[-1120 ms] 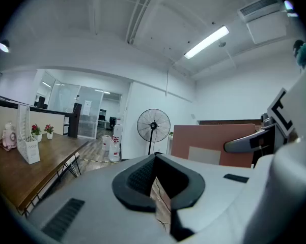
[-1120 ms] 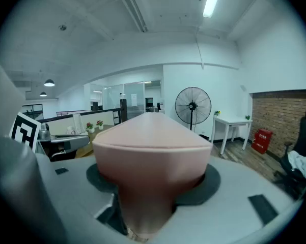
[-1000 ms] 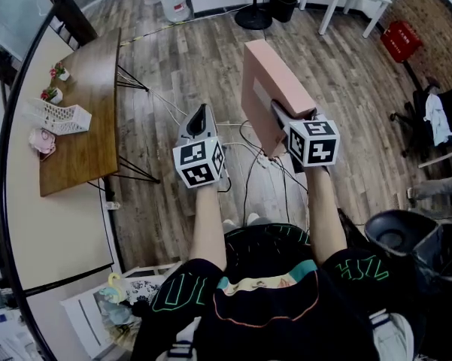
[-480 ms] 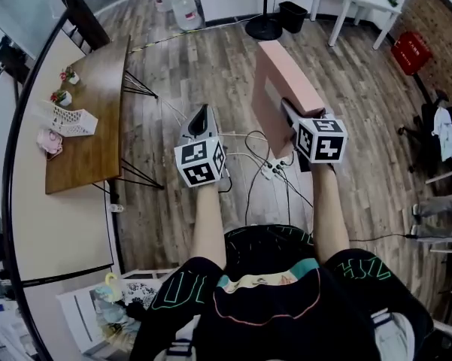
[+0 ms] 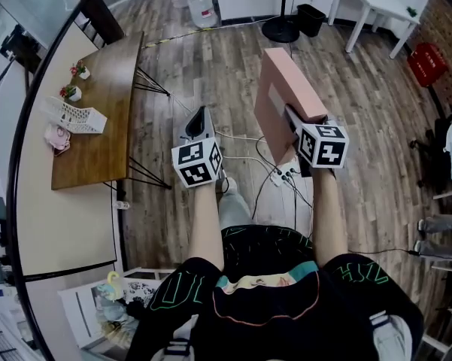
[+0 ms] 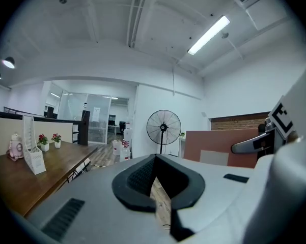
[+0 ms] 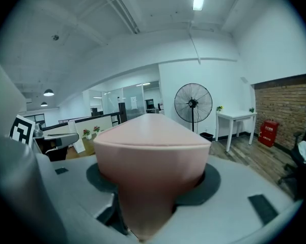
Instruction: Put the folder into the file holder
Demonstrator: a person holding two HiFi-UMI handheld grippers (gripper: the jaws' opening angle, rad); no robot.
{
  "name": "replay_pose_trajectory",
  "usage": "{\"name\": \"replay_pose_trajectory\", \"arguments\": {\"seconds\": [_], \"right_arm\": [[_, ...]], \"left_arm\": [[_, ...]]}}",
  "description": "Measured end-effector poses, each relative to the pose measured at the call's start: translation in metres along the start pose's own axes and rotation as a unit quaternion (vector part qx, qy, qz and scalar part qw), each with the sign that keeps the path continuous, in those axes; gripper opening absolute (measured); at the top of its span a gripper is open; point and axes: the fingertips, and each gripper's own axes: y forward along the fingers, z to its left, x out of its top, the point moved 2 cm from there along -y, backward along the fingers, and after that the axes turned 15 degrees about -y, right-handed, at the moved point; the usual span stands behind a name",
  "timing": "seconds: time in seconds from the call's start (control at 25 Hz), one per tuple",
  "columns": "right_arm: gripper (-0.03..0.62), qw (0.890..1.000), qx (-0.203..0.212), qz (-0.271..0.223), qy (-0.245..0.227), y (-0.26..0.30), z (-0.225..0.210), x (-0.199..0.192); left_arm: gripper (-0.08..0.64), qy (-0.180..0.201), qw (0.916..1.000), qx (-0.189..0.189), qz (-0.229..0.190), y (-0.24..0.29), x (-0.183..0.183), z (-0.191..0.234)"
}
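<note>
The right gripper [image 5: 291, 117] is clamped on a pink box-type folder [image 5: 284, 89], its jaws pressed against both sides of the lower end. The folder stands upright in the air above the wood-plank floor [image 5: 210, 59], well apart from the table. The left gripper [image 5: 198, 120] is held beside it at about the same height. Its dark pads appear to meet at the tips, with only floor showing in the narrow gap behind them and nothing between. The white mesh file holder [image 5: 77, 116] lies on the wooden table [image 5: 109, 153] to the left, near two small potted flowers [image 5: 74, 92] and a pink object [image 5: 58, 135].
</note>
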Motion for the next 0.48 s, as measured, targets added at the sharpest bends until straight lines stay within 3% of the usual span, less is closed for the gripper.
{"name": "replay_pose_trajectory", "arguments": {"seconds": [0.48], "right_arm": [[0.281,0.999,-0.037,0.014,0.016,0.141,-0.034,0.040]], "left_arm": [[-0.003,-0.005,0.9989,-0.033,0.032,0.154,0.024,0.052]]}}
